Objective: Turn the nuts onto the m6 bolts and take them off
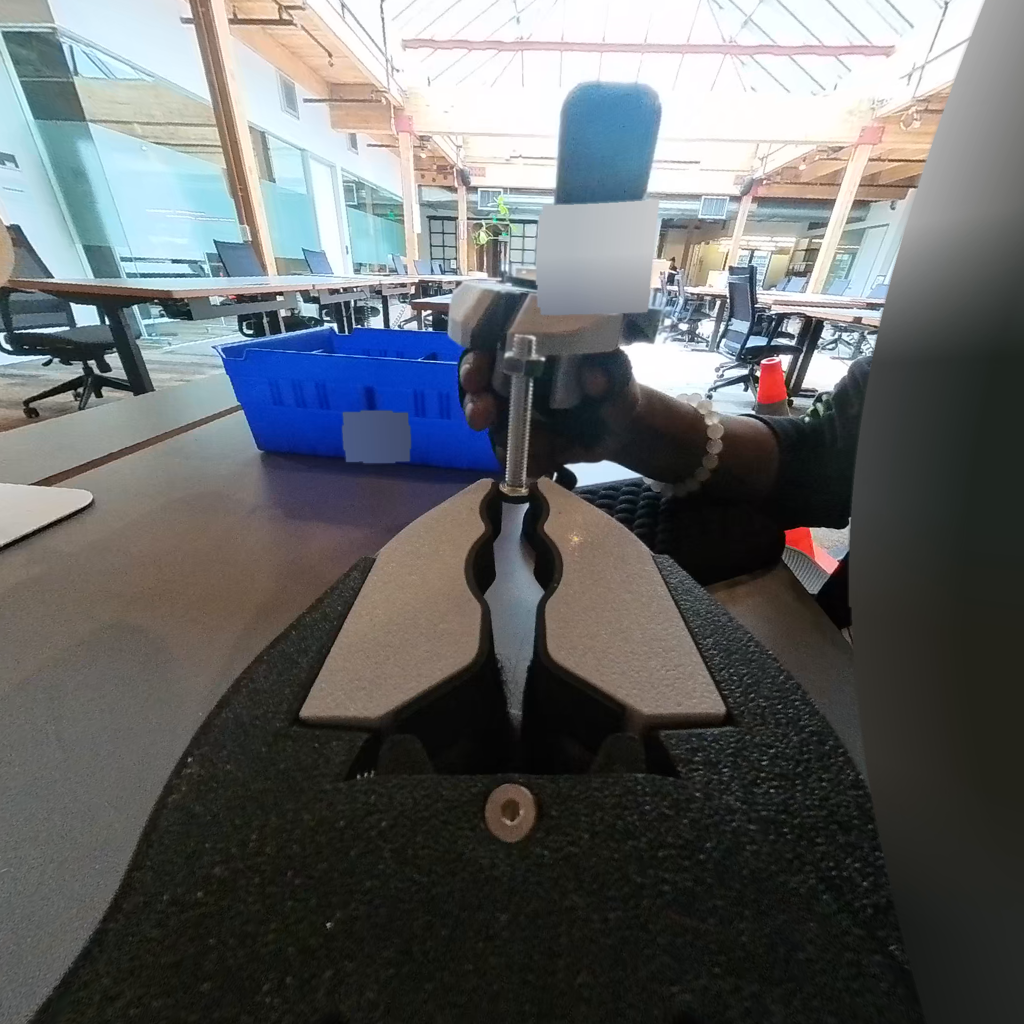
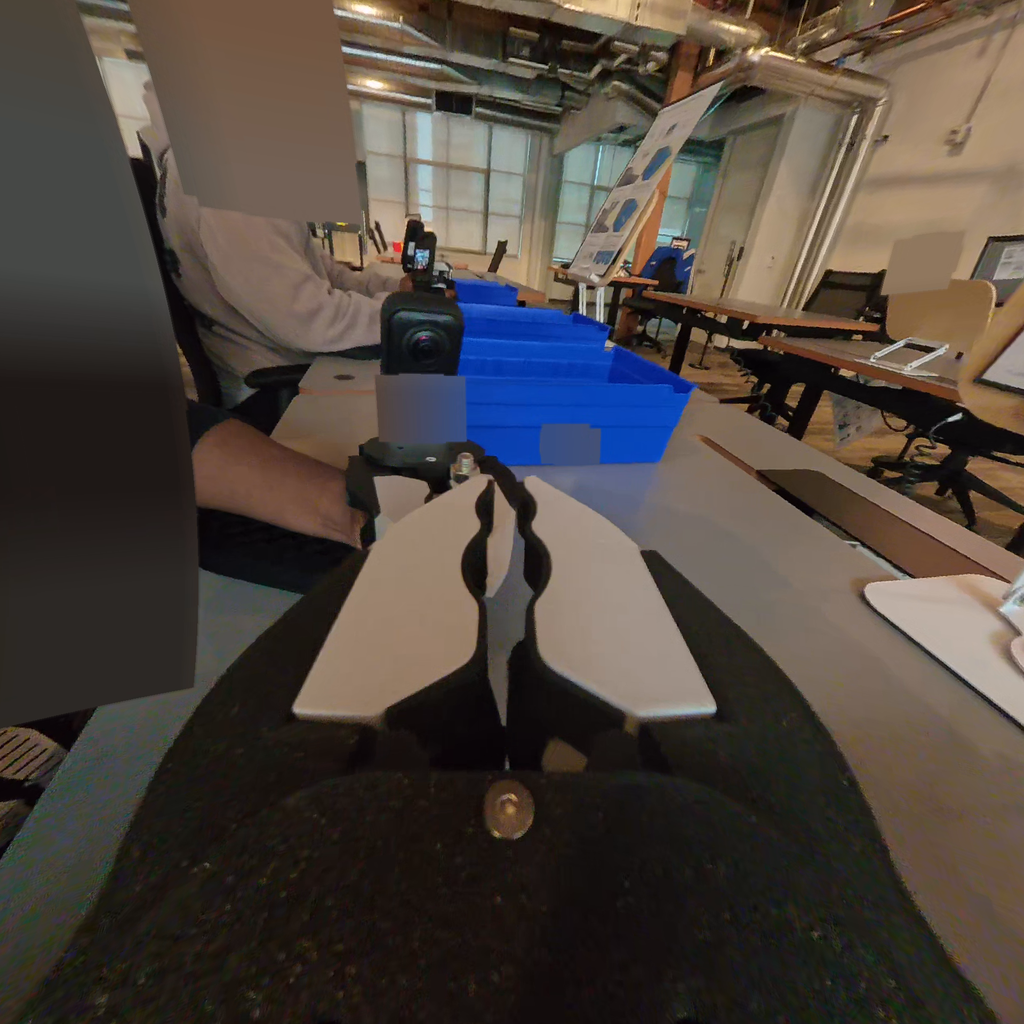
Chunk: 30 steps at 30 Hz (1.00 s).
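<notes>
Between my left gripper's point(image 1: 518, 487) clenched fingers stands the bolt point(image 1: 518, 421); my right gripper point(image 1: 523, 363) clamps its nut point(image 1: 521, 365).

no legible writing, poster board point(image 2: 637, 183) print too small to read, blue bin point(image 1: 354, 388) label blurred over
</notes>
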Each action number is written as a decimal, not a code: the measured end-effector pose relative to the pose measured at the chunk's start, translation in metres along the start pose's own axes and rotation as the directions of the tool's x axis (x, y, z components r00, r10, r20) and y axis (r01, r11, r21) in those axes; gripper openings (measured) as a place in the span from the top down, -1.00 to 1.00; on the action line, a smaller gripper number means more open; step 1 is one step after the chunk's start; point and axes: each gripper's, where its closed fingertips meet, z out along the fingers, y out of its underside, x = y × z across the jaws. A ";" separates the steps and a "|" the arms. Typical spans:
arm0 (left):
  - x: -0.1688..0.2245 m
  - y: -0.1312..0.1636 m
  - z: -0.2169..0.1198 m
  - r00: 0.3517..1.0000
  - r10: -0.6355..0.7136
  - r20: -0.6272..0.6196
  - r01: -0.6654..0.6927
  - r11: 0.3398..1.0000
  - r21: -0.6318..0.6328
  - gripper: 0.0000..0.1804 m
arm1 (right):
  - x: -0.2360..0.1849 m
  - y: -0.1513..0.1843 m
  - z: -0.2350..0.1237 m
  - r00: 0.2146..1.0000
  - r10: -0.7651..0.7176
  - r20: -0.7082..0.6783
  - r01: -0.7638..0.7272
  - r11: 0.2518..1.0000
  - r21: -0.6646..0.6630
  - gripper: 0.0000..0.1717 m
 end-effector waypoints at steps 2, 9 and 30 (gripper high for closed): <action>0.000 0.000 0.000 1.000 0.001 0.001 -0.001 1.000 -0.003 0.90 | -0.003 -0.003 0.000 1.000 0.001 0.018 -0.002 1.000 0.014 0.90; 0.000 0.001 0.001 1.000 0.004 0.003 -0.004 1.000 -0.005 0.90 | -0.006 0.002 0.006 1.000 -0.017 0.010 0.018 1.000 -0.023 0.85; 0.000 0.001 0.001 1.000 0.007 0.006 -0.007 1.000 -0.005 0.90 | -0.010 0.003 0.010 0.999 -0.034 0.017 0.034 0.999 -0.035 0.81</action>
